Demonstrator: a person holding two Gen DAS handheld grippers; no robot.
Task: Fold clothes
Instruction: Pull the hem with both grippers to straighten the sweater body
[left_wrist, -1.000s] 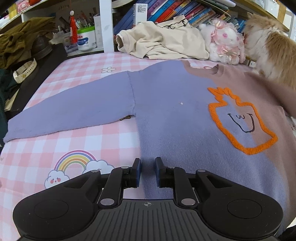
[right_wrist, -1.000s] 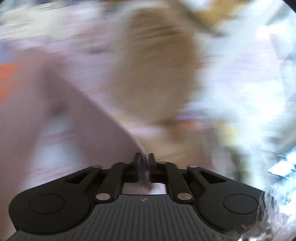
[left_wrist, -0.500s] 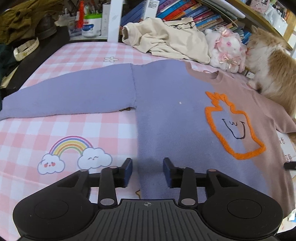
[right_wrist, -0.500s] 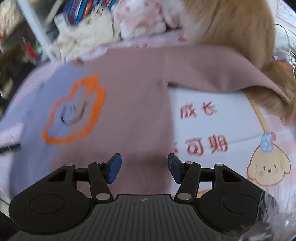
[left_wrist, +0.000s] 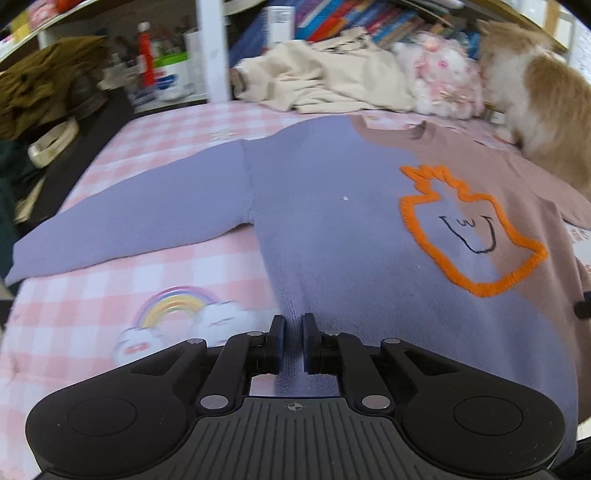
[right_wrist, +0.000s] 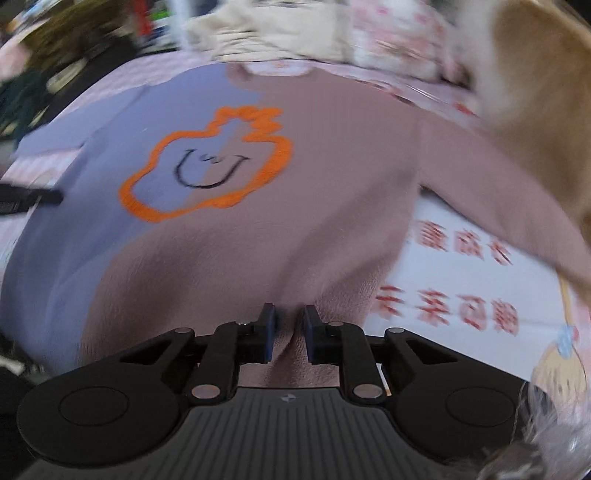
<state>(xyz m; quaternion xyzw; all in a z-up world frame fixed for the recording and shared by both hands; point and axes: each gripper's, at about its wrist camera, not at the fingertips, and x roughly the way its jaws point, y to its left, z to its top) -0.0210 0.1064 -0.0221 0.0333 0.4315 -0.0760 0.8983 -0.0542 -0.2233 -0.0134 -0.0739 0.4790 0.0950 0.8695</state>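
I had the two-tone knitted sweater (left_wrist: 332, 206), lilac on its left half and dusty brown on its right with an orange fuzzy outline figure (left_wrist: 469, 229) on the chest, lying flat and face up on the pink-and-white checked sheet (left_wrist: 122, 280), neck toward the far side. My left gripper (left_wrist: 293, 345) sat at the near hem of the lilac half, its fingers drawn narrow with a ridge of the lilac knit pinched up between the blue pads. My right gripper (right_wrist: 286, 338) was at the near hem of the brown half (right_wrist: 295, 229), fingers likewise narrow and a fold of brown knit bunched between them. The left sleeve (left_wrist: 122, 229) stretched out fully toward the left edge; the right sleeve (right_wrist: 491, 192) ran off to the right and its cuff was cut off by the frame. A ginger-and-white furry animal (left_wrist: 543, 107) sat at the far right, against that sleeve, only partly in view. The right wrist view was motion-blurred, so the red printed characters (right_wrist: 447, 306) on the sheet were unreadable. A cream garment (left_wrist: 325, 85) lay crumpled beyond the collar.
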